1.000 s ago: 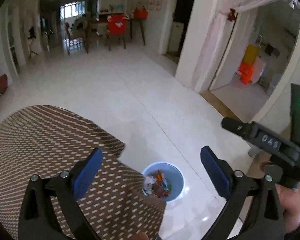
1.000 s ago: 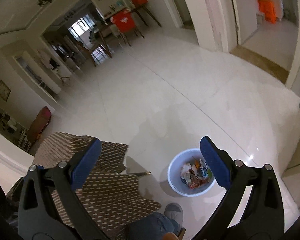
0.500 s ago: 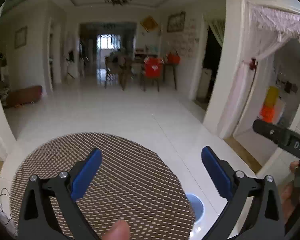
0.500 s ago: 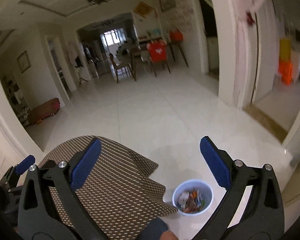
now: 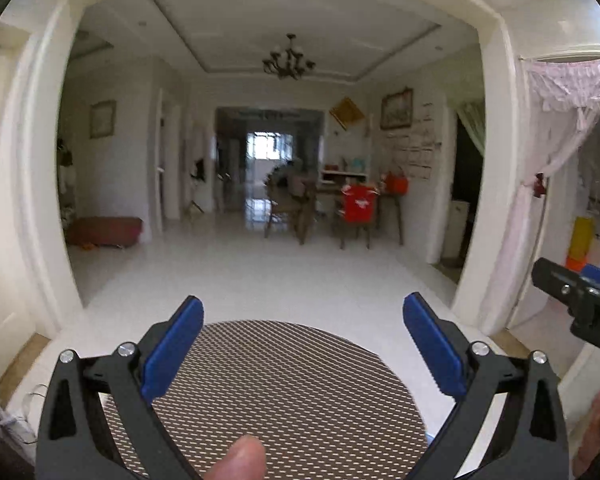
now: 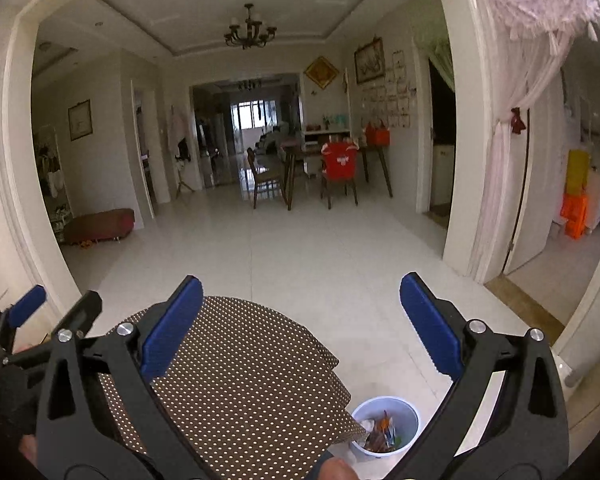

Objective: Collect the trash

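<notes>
Both grippers — left gripper [image 5: 303, 354], right gripper [image 6: 300, 334] — are gaping wide, empty, over the dotted tablecloth [image 6: 244, 380]; the trash bin [image 6: 385, 426] is sitting beside it on white tile floor [image 6: 320, 248].

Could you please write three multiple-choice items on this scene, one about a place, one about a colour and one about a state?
1. Where does the bin stand?
A. on the table
B. on the floor beside the table
C. on a chair

2. What colour are the pads on the tongs?
A. blue
B. red
C. green

3. How are the right tongs?
A. shut on a wrapper
B. shut on nothing
C. open and empty

Answers:
1 B, since the bin sits on the white floor by the edge of the dotted tablecloth.
2 A, as both pads show blue.
3 C, because a wide gap lies between the fingers with nothing in it.
</notes>
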`<state>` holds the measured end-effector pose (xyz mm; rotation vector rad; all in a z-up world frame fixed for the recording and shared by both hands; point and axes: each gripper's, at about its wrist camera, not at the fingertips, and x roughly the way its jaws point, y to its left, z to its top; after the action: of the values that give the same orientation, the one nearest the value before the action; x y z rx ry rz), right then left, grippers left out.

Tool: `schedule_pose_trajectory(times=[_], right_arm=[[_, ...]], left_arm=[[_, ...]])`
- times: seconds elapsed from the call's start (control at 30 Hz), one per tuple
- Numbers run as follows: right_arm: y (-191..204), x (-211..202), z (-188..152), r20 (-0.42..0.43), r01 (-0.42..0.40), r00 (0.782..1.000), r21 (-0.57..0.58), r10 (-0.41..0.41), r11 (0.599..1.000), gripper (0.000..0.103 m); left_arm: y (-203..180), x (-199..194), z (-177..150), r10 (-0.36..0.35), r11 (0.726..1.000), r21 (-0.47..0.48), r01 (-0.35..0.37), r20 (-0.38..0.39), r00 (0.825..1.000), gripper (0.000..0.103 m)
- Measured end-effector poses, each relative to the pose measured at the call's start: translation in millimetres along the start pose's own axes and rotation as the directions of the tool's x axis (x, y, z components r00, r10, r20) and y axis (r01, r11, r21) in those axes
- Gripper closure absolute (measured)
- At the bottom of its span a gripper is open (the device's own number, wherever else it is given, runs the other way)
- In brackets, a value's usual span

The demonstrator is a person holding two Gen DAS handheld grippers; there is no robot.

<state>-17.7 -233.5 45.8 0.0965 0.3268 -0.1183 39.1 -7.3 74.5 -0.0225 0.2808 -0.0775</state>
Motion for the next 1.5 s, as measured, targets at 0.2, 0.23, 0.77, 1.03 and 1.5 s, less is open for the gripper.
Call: schedule_pose_trajectory(times=[0.2,0.23,0.77,1.03,1.5], right_arm=[[15.6,-18.9,-4.4,0.039,0.009,0.999,-0.019,-0.008,1.0,0.006],[17.3,-20.7,-4.3,0.047,0.014,0.999,-0.024,-0.012,1.0,0.006],[23.8,-32.7,-6.8,0.086,0.037,0.996,-0.032,-0.034,0.999,0.006],[23.3,-31.7,-8.8,0.079,0.032,0.996,-0.031,-0.03,0.999,0.006],[18.7,-25.5,-13.1,0.063,0.024,0.998,-0.021,-0.023,0.999,0.006]], left_arm=[[13.7,-22.4,5.5,0.016,1.0,-0.021,-0.016,0.013,1.0,0.005],[14.1,-21.3,6.9,0.003,1.0,-0.026,-0.002,0.01,1.0,0.005],[12.4,-31.2,4.9,-0.043,0.998,-0.043,0.044,0.016,0.999,0.005],[10.0,-30.1,5.3,-0.047,0.998,-0.044,0.047,0.015,0.999,0.005],[-2.9,-29.4,5.0,-0.044,0.998,-0.039,0.045,0.022,0.999,0.005]])
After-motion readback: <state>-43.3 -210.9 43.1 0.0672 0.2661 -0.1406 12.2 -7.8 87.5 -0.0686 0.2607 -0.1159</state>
